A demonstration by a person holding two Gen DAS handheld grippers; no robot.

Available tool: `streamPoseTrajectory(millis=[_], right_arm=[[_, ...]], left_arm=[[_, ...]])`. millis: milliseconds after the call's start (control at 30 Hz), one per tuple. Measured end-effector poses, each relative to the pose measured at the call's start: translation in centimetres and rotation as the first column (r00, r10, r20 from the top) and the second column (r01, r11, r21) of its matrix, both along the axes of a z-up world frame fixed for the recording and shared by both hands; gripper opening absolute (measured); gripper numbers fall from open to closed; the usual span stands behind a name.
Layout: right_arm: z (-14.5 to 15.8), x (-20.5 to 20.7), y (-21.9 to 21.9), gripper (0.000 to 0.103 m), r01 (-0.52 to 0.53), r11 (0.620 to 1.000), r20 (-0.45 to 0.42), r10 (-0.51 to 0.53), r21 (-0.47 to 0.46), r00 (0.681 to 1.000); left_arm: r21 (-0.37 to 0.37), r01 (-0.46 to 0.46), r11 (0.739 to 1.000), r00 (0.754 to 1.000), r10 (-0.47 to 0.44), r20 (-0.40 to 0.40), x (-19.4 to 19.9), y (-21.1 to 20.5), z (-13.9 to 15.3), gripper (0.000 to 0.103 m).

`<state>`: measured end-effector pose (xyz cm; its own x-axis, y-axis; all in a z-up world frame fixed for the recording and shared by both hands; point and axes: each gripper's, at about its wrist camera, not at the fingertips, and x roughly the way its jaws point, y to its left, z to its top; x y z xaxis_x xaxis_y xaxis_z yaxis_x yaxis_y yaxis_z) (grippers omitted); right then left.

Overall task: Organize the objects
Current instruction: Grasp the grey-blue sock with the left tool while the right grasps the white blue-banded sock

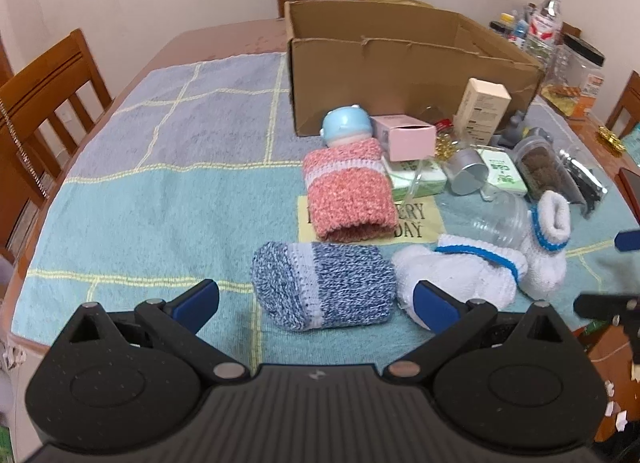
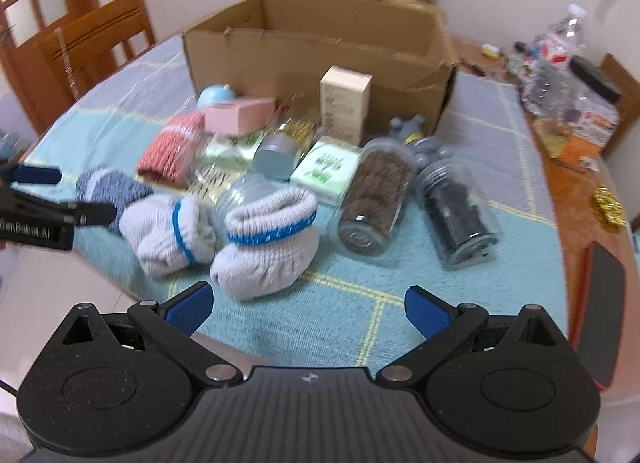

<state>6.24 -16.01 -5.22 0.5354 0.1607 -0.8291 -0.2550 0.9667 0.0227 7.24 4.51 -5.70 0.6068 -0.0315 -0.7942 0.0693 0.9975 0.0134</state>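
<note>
An open cardboard box (image 1: 400,63) stands at the back of a blue-green cloth (image 1: 160,167); it also shows in the right wrist view (image 2: 320,51). In front lie a blue knitted sock roll (image 1: 324,287), a pink knitted roll (image 1: 346,195), two white socks with blue bands (image 1: 460,271) (image 2: 268,239), a pink box (image 1: 404,137), a cream box (image 1: 482,111), and two clear jars (image 2: 376,199) (image 2: 456,215). My left gripper (image 1: 316,303) is open, just short of the blue roll. My right gripper (image 2: 308,313) is open, just short of a white sock.
Wooden chairs (image 1: 44,103) stand around the table. Bottles and clutter (image 1: 548,31) crowd the far right corner. A dark phone (image 2: 604,303) lies near the right table edge. A blue toy (image 1: 344,123), a metal tin (image 1: 466,171) and green packets (image 2: 324,171) lie among the pile.
</note>
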Motion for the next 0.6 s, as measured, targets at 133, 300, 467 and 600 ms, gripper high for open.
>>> streamPoseTrajectory(millis=[133,300,467,600], right_arm=[[-1.3,0.8,-0.3,0.103,-0.081,0.996,-0.037,0.082,0.03,0.996],[-2.5,2.1,-0.2,0.103,-0.15,0.987,-0.062,0.154,0.059,0.986],[-3.7,3.4,0.0,0.103,-0.204,0.976,-0.078,0.21,0.074,0.975],[-4.0,3.8,0.3,0.103,-0.245,0.968,-0.06,0.248,0.057,0.967]], left_arm=[[-0.038,-0.047,0.998,0.999,0.047,-0.007,0.1,0.1,-0.1,0.102],[-0.054,-0.1,0.994,0.995,0.099,-0.012,0.3,0.1,-0.3,0.102],[-0.03,-0.149,0.988,0.989,0.148,-0.012,1.0,0.1,-0.7,0.102],[-0.027,-0.16,0.987,0.987,0.159,-0.026,1.7,0.1,-1.3,0.102]])
